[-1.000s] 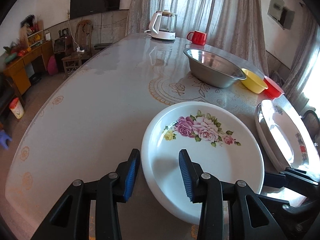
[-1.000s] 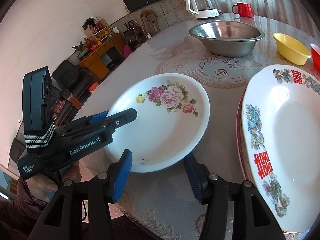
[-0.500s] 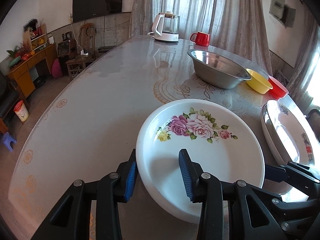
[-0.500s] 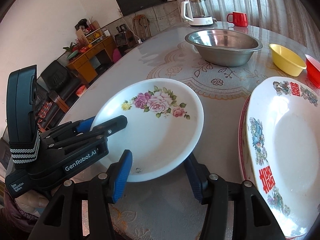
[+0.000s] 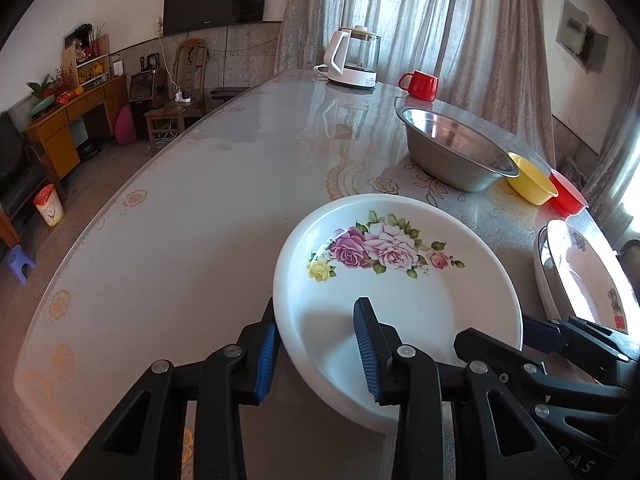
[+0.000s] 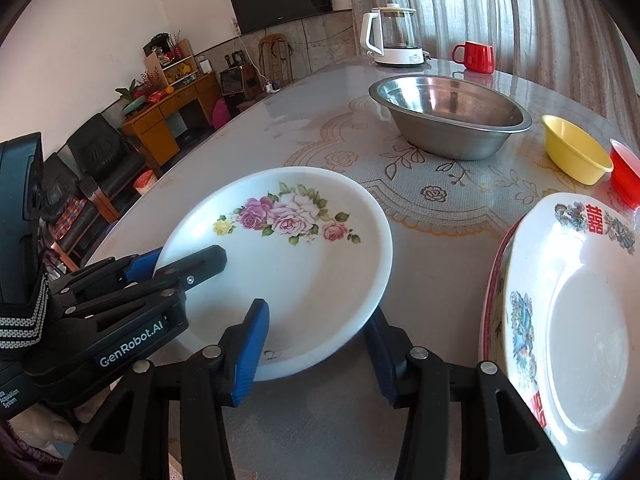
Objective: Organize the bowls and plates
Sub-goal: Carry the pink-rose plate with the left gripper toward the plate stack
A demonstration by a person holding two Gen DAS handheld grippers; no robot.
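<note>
Flower plate: The white flower plate [image 5: 400, 292] sat near the front edge of the counter [image 5: 200, 220], with nothing in it.
Left gripper: The left gripper [image 5: 316, 344] had the plate's near rim between its blue pads. Its jaws were closing, and I could not tell if the pads were pressing yet.
Right gripper: The right gripper [image 6: 316, 344] straddled the plate's other near rim, one finger over it and one under. Its jaws were closing, and a gap showed above the rim.
How it handles: The plate looked hard, smooth and easy to break. It would likely slip, so hold the rim on two sides and keep it flat.
Big plates: A stack of picture plates [image 6: 568, 320] lay just to the right, empty on top.
Bowls: The metal bowl [image 6: 452, 120], yellow bowl [image 6: 576, 156] and red bowl [image 6: 626, 172] stood farther back. All looked empty.
</note>
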